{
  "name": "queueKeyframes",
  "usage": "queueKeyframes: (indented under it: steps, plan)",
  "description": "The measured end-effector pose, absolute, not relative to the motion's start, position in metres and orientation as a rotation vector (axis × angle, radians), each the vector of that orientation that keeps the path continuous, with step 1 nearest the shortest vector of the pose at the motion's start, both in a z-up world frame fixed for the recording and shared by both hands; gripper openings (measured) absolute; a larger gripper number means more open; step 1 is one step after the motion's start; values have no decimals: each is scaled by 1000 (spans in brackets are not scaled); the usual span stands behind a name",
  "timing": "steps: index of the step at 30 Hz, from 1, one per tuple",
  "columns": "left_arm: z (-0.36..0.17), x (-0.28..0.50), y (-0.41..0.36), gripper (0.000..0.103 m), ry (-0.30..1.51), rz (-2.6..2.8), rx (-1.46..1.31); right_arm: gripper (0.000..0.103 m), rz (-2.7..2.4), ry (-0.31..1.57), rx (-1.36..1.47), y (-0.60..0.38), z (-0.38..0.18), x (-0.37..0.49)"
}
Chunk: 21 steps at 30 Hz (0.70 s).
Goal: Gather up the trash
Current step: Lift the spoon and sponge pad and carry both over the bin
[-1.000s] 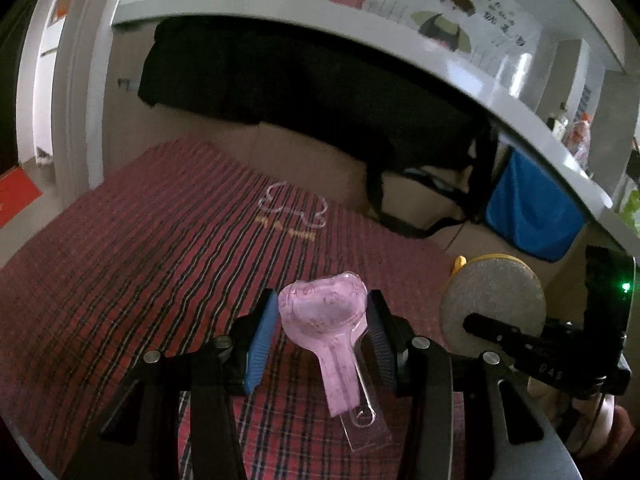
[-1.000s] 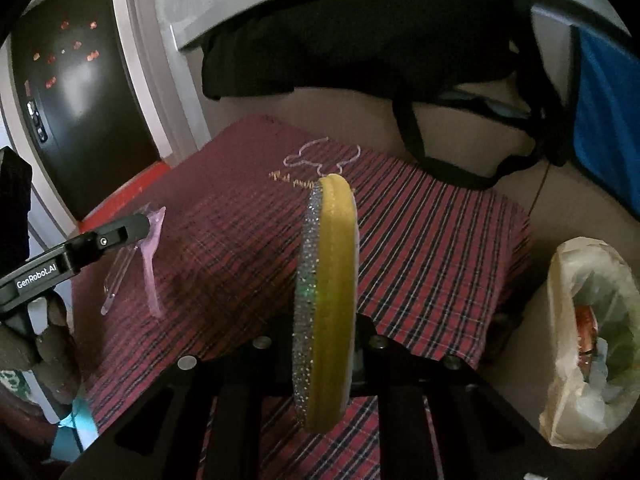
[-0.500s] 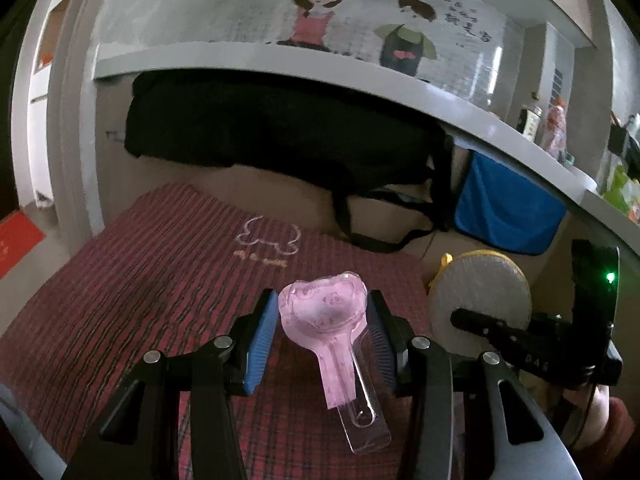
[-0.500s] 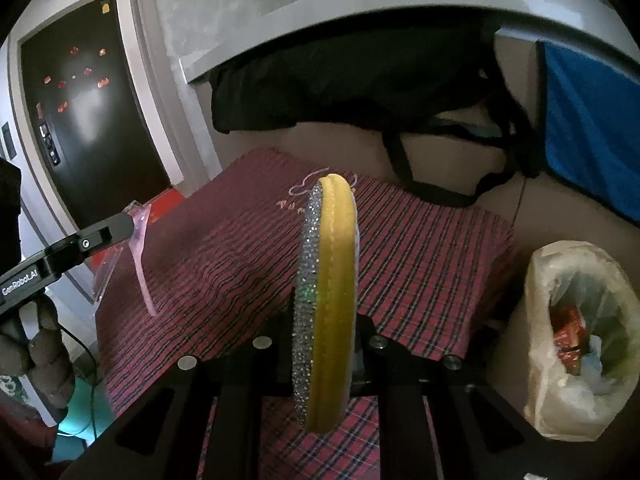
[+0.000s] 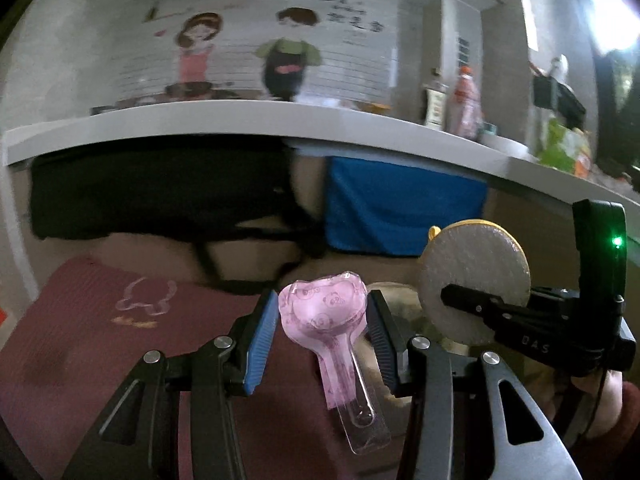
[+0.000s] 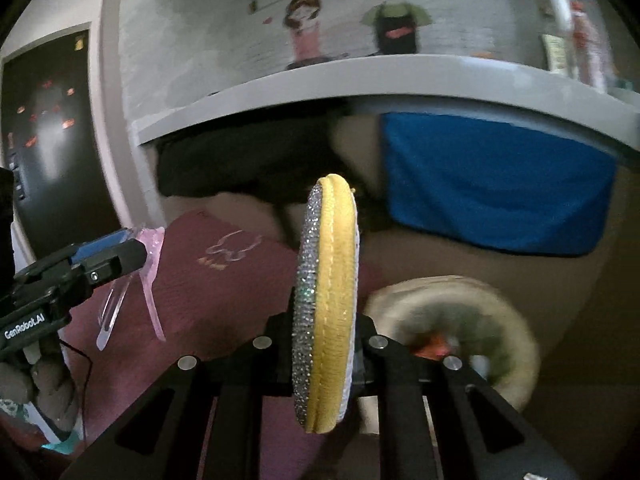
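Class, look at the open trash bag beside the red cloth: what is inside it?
Inside the trash bag, something orange-red shows amid blurred greenish waste; the right claw and its round sponge cover the bag's left part.

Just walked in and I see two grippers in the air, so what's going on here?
A person is collecting trash with a gripper in each hand. The left gripper has its jaws shut on a pink wrapper. The right gripper is shut on a round yellow pad, held on edge. Both are held above the red plaid cloth, and the open trash bag sits just right of the pad. The frames are blurred.
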<state>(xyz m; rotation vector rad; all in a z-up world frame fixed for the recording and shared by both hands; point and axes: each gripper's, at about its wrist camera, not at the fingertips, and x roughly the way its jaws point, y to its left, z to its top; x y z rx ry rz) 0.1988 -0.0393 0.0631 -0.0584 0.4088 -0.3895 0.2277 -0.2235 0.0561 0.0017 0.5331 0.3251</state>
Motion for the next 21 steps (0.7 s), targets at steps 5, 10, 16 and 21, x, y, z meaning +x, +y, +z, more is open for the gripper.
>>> queueKeyframes:
  steps: [5, 10, 16, 21]
  plan:
    - [53, 219, -90, 46, 431, -446, -61, 14, 230, 514, 7, -277, 54, 225]
    - [35, 245, -123, 46, 463, -497, -81, 14, 175, 504, 39, -314, 46, 227]
    - [10, 275, -147, 46, 504, -516, -87, 14, 149, 510, 74, -329, 28, 248]
    - [-6, 292, -157, 46, 537, -518, -89, 14, 148, 538, 124, -338, 8, 266]
